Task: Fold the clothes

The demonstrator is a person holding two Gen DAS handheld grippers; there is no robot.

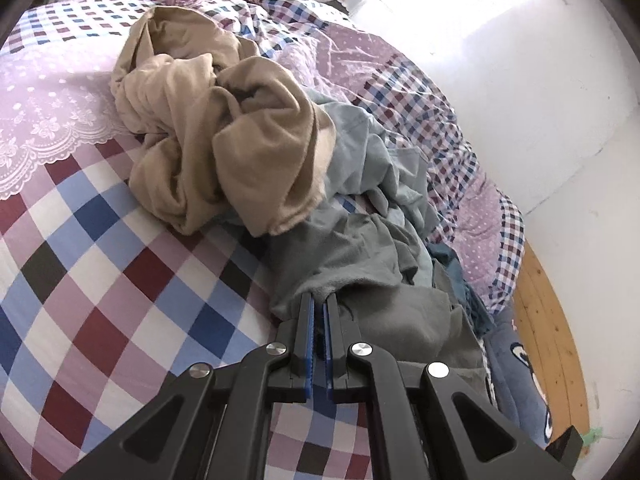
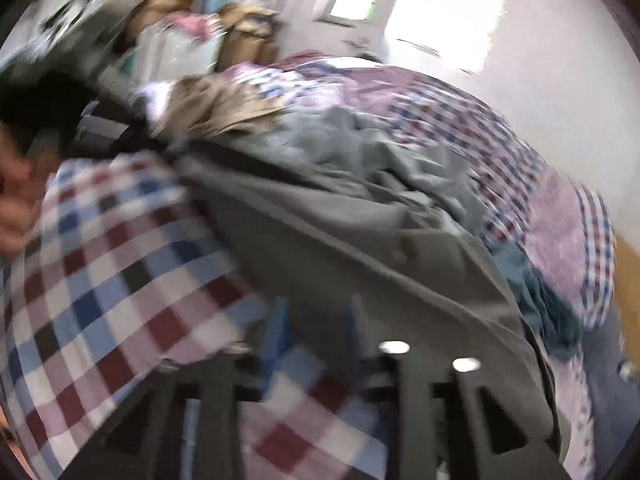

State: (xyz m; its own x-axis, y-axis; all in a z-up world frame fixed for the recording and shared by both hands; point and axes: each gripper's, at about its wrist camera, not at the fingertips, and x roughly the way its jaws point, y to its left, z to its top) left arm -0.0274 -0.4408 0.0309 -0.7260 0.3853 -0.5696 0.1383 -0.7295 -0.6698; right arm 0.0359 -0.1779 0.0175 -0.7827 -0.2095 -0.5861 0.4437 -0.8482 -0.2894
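A grey garment (image 1: 340,248) lies crumpled on the checked bed sheet (image 1: 100,280). My left gripper (image 1: 319,300) is shut on its near edge, with cloth bunched between the blue pads. Behind it sit a beige garment (image 1: 224,128) and a light blue garment (image 1: 372,152) in a heap. The right wrist view is motion-blurred. There the grey garment (image 2: 340,216) stretches across the bed, and my right gripper (image 2: 316,320) hovers at its near edge with its fingers spread apart and nothing clearly between them. The beige garment (image 2: 224,108) lies farther back.
A purple dotted quilt (image 1: 400,68) is rumpled along the bed's right side by the white wall. A teal cloth (image 1: 468,284) and a blue cartoon cushion (image 1: 516,364) lie near the bed edge above the wooden floor (image 1: 548,320). A person's hand (image 2: 16,200) shows at left.
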